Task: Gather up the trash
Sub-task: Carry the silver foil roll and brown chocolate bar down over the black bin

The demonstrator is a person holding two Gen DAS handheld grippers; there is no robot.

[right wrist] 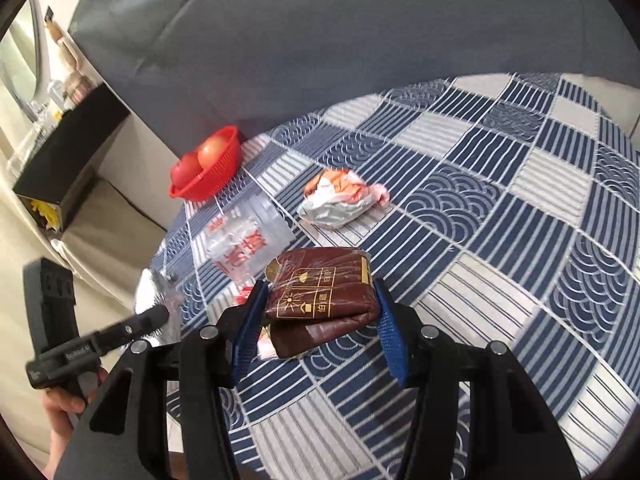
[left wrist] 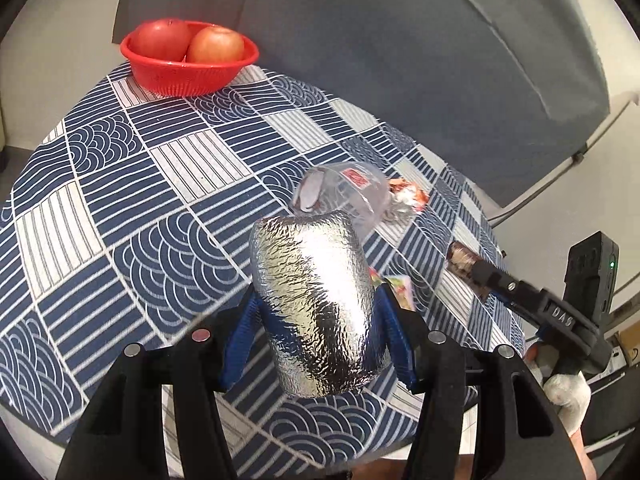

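The left gripper (left wrist: 316,316) is clamped on a foil bag (left wrist: 316,304), its blue pads pressing both sides of the silvery pouch, which is held above the table (left wrist: 132,184). The right gripper (right wrist: 316,316) is clamped on a brown pack (right wrist: 324,288), a crushed maroon packet with gold print wrapped in clear film; the pads press its two sides and it hangs clear of the cloth.

The table wears a blue-and-white patterned cloth. In the left wrist view, a red basket (left wrist: 188,68) with two apples (left wrist: 216,44) sits at the far left edge. Near the middle, just beyond the foil bag, lies a clear plastic bag (left wrist: 344,192) with red print, and touching its far side a crumpled wrapper (left wrist: 404,200) in white and orange. A small colourful scrap (left wrist: 400,286) lies on the cloth just right of the foil bag, partly hidden by the right pad.

In the right wrist view the wrapper lies well apart from the basket, the plastic bag between them and nearer the camera. A grey sofa (left wrist: 400,60) stands behind the table.
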